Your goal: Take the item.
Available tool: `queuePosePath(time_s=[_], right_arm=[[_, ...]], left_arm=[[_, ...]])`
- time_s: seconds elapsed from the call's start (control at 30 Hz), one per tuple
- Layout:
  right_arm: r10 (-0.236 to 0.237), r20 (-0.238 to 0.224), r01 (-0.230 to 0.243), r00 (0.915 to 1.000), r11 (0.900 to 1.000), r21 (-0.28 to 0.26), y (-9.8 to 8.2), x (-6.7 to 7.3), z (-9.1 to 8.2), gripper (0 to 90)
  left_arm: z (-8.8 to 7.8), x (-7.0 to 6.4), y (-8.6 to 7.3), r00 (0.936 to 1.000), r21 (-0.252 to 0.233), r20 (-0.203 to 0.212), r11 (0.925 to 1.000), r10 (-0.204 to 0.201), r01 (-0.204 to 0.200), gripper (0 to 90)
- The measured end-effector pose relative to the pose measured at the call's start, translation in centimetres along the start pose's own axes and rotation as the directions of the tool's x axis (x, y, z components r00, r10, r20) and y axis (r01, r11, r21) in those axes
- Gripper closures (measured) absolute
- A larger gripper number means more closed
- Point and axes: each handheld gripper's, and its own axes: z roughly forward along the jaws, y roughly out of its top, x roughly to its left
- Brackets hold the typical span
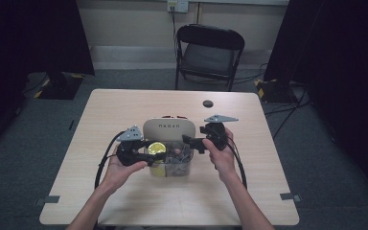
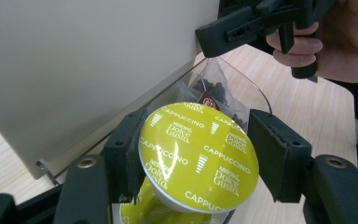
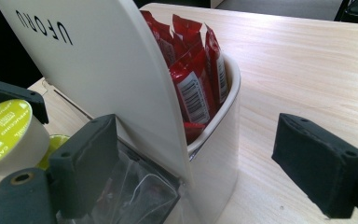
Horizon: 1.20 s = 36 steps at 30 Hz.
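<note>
Glossy round yellow-green capsule [image 2: 198, 161] clamped between matte black left gripper [image 2: 200, 158] pads at frame centre, clear plastic tub [image 2: 256, 95] behind, right gripper [image 3: 214, 168] jaws apart astride smooth white holder [image 3: 214, 154], crinkled red sachets [image 3: 193, 79] upper centre.

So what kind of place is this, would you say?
Probably a recording room or lab, not a kitchen: a lone wooden table on grey carpet, dark curtains at both sides, a folding chair by the wall, cables across the floor.
</note>
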Motion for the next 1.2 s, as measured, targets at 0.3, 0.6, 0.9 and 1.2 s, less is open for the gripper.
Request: queuePosePath(time_s=[0.3, 0.6, 0.9, 1.2], right_arm=[[0.002, 0.0, -0.002, 1.0, 1.0, -0.01, 0.2, 0.0, -0.2, 13.9], [0.005, 0.005, -0.005, 1.0, 1.0, -0.018, 0.2, -0.2, -0.5, 13.9], [0.005, 0.006, -0.005, 1.0, 1.0, -0.018, 0.3, -0.2, -0.5, 13.9], [0.001, 0.007, -0.001, 1.0, 1.0, -0.018, 0.2, -0.3, -0.6, 13.9]], left_arm=[[-0.8, 0.2, 0.1, 0.9998, -0.013, 0.002, 0.9997, -0.02, 0.02, 39.8], [-2.1, 0.7, -0.1, 0.9995, -0.034, -0.022, 0.9992, -0.024, 0.023, 39.9], [-3.4, 1.4, -0.4, 0.9984, -0.041, -0.044, 0.9986, -0.036, 0.034, 39.9], [-4.6, 2.3, -0.8, 0.9965, -0.055, -0.062, 0.9971, -0.056, 0.052, 39.9]])
